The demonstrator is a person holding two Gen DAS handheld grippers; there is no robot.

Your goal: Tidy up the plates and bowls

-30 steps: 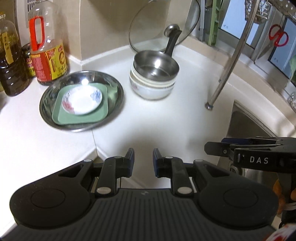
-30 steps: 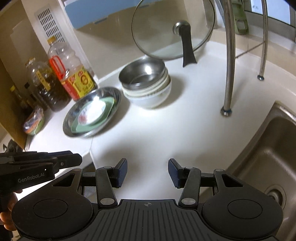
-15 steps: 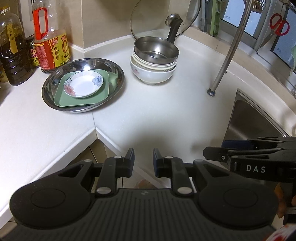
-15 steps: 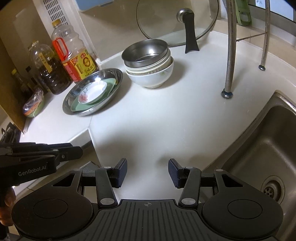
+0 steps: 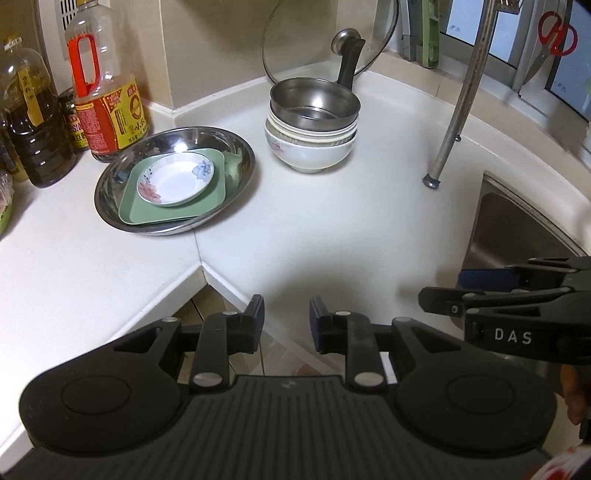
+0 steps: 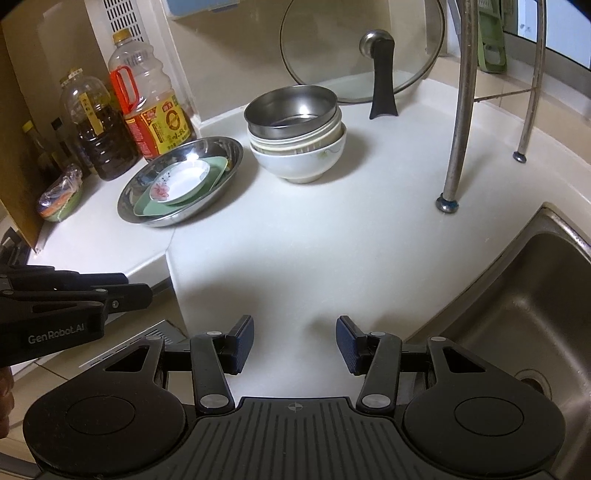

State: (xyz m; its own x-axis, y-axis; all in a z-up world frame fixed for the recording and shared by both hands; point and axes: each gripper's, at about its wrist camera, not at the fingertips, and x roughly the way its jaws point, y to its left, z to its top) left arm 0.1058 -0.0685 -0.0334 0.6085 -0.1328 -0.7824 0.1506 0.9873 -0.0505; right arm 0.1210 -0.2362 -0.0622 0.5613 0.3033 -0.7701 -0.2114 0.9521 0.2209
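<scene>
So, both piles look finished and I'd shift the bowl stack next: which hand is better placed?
Probably right: the bowl stack sits nearly dead ahead of the right gripper, whose jaws are wider and empty.

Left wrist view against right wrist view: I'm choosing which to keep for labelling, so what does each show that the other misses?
Only the left wrist view shows the red-handled scissors hanging at the window. Only the right wrist view shows the sink drain and the second rack leg. Both share the steel dish holding the green plate and flowered saucer, the bowl stack, the glass lid and the oil bottles. The left tongs are opening, empty; the right tongs stand open, empty.
</scene>
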